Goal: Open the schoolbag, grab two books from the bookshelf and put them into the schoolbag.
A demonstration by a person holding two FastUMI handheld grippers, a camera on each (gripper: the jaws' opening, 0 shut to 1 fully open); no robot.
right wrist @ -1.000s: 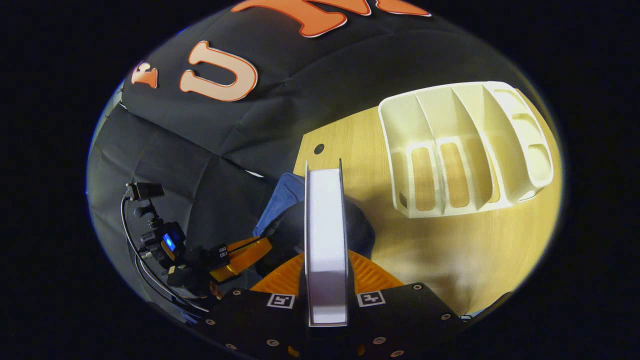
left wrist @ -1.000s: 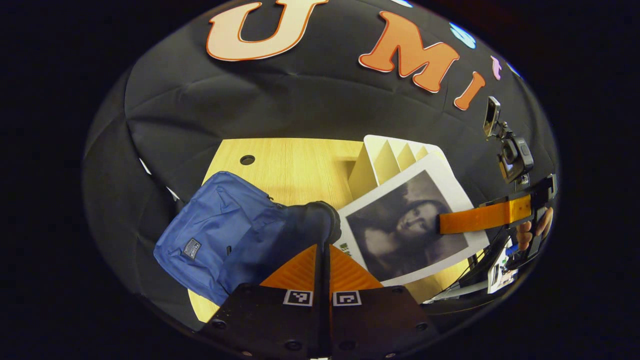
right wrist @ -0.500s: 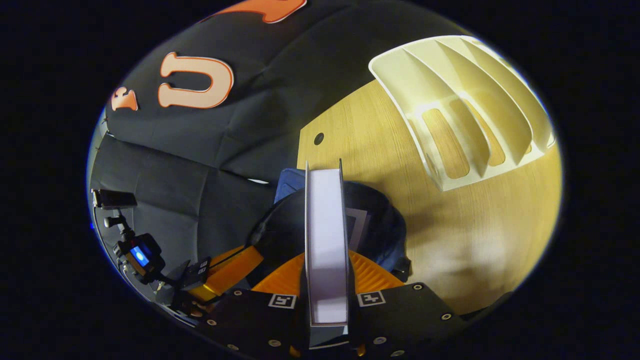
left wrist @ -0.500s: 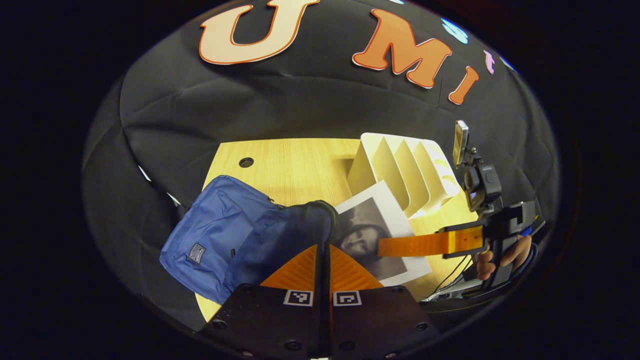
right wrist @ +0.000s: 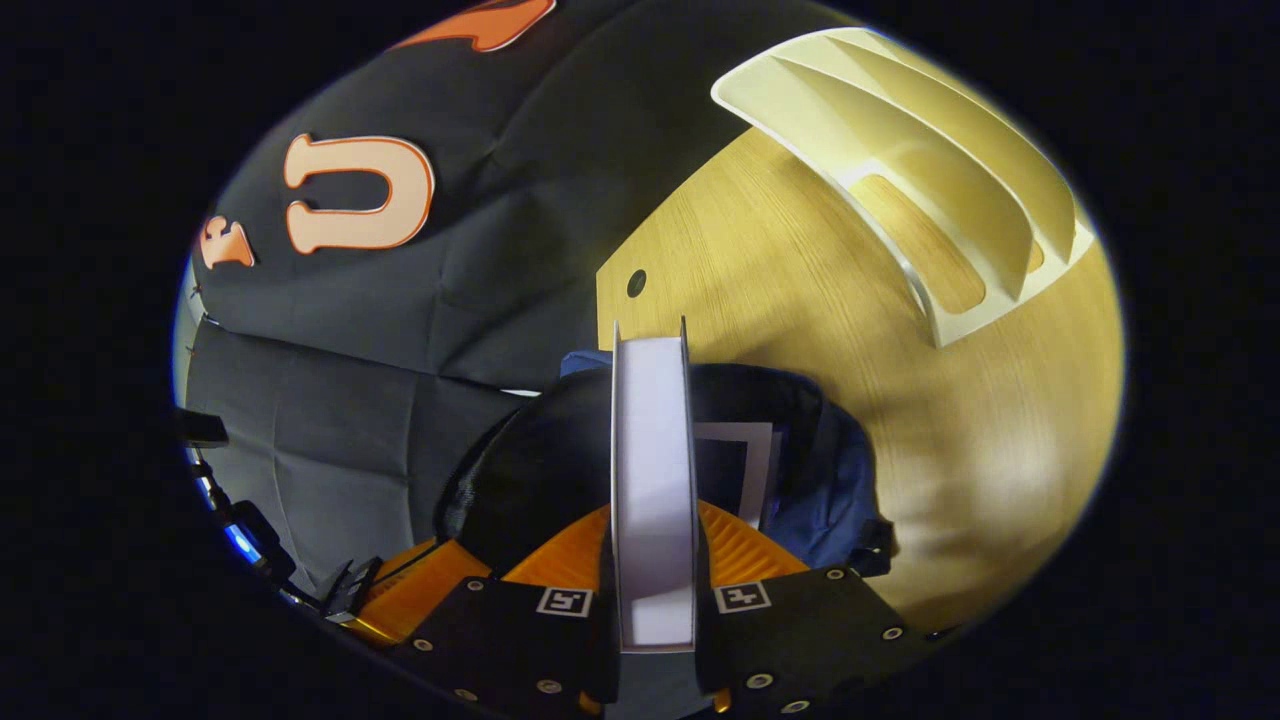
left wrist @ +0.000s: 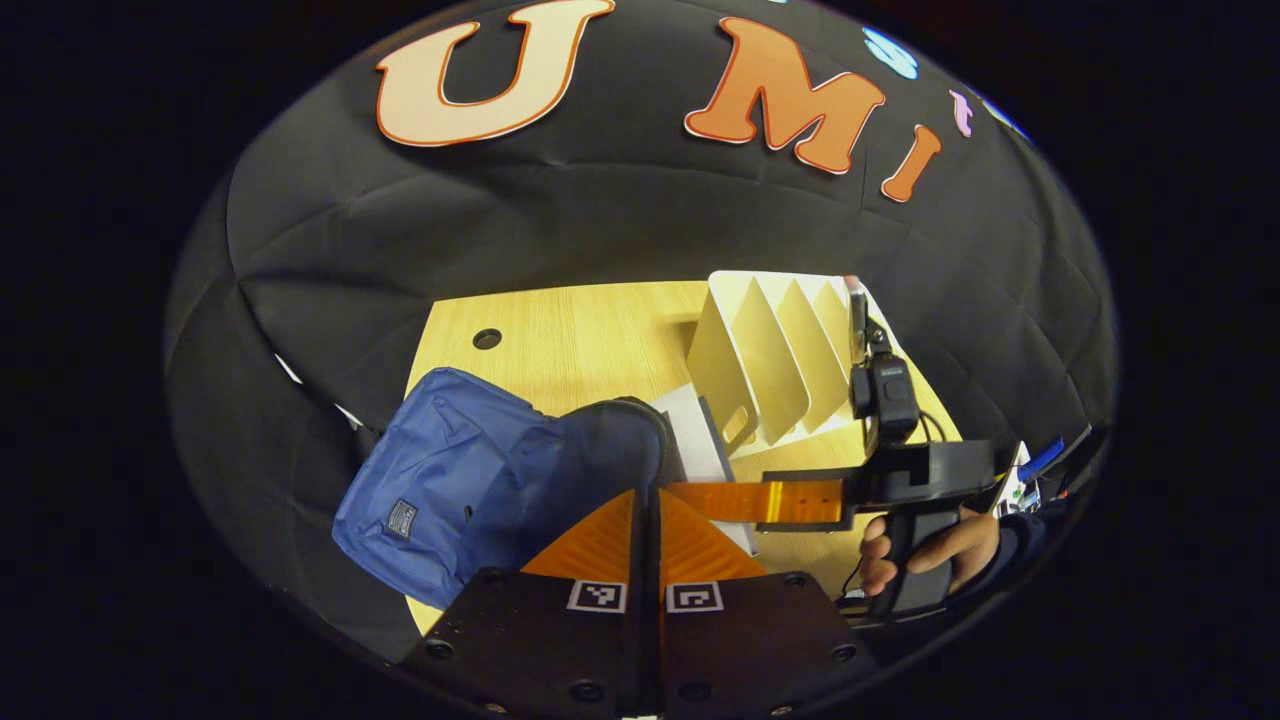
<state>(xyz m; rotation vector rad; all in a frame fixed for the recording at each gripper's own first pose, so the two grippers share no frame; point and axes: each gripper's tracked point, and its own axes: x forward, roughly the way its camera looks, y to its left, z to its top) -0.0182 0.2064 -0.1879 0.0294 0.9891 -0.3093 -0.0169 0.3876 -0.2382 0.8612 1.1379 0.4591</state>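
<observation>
Blue schoolbag (left wrist: 440,485): lay on the left part of the bench, its dark mouth (left wrist: 610,450) open toward the right; in the right gripper view the same opening (right wrist: 560,450) gaped directly beyond the book's edge.
Left gripper (left wrist: 648,520): its orange fingers (left wrist: 600,535) were closed together at the bag's rim; whether cloth was pinched between them could not be told.
Book in hand (left wrist: 700,450): a white book, partly inside the bag's mouth, with the right gripper's orange finger (left wrist: 760,500) lying across it.
Book's edge (right wrist: 652,480): seen end-on in the right gripper view, upright, white pages between thin covers.
Right gripper (right wrist: 652,560): clamped on that book, one orange finger (right wrist: 555,555) on each cover (the book filled the gap between them).
Second book (right wrist: 740,470): a white-bordered cover already sat inside the bag, just right of the held book.
Bench (left wrist: 580,335): light wood, with a round hole (left wrist: 487,339) near its far left corner.
Bookshelf (left wrist: 770,355): a cream divider rack standing on the bench to the right of the bag, slots bare; also seen at upper right in the right gripper view (right wrist: 920,190).
Hand (left wrist: 930,555): gripped the right gripper's black handle at the far right, a dark sleeve behind it.
</observation>
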